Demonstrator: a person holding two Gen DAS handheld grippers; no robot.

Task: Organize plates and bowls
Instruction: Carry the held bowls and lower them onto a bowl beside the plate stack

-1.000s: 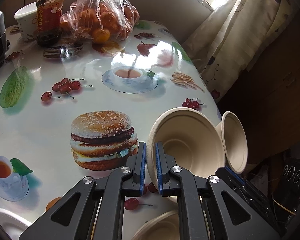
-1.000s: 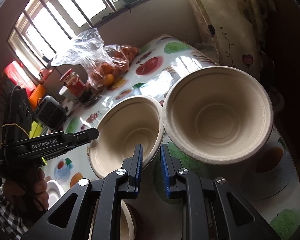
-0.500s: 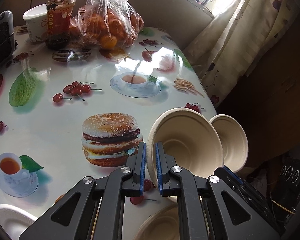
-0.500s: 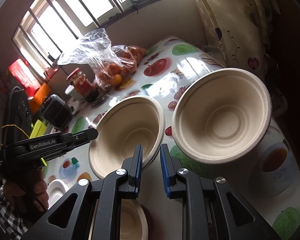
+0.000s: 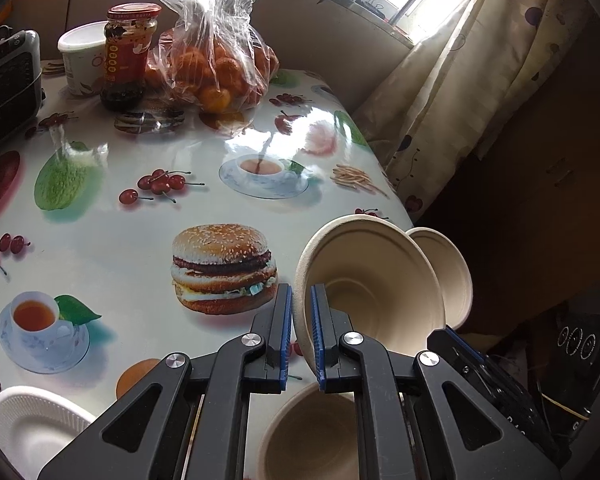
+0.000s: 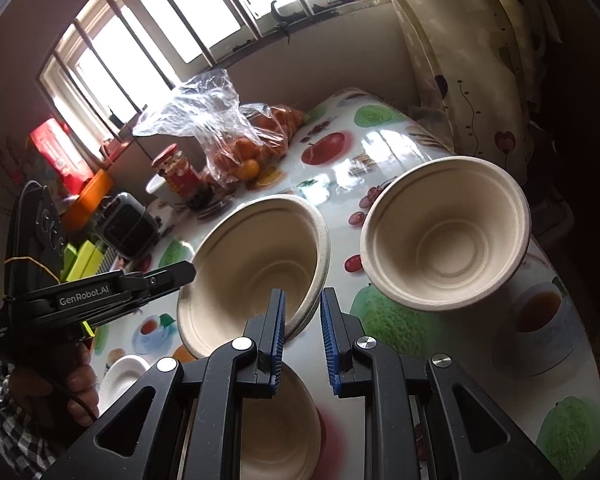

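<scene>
A beige pulp bowl (image 5: 372,280) hangs tilted over the table, its mouth toward both cameras. My left gripper (image 5: 300,292) is shut on its left rim, and it also shows as the black left gripper (image 6: 180,274) in the right wrist view. My right gripper (image 6: 303,300) stands narrow with the same bowl's (image 6: 252,272) lower right rim between its pads. A second beige bowl (image 6: 444,236) (image 5: 452,276) tilts to the right of it, by the table's right edge. What holds it up does not show. A third beige bowl (image 6: 276,428) stands upright on the table under the fingers.
A white plate (image 5: 32,420) lies at the table's near left. At the back stand a bag of oranges (image 5: 212,68), a red-lidded jar (image 5: 128,52), a white cup (image 5: 80,60) and a black appliance (image 5: 8,80). A curtain (image 5: 460,80) hangs past the table's right edge (image 5: 380,168).
Both grippers have risen a little with the held bowl, so more of the bowl on the table shows. The second bowl looks smaller in the right wrist view and has turned slightly.
</scene>
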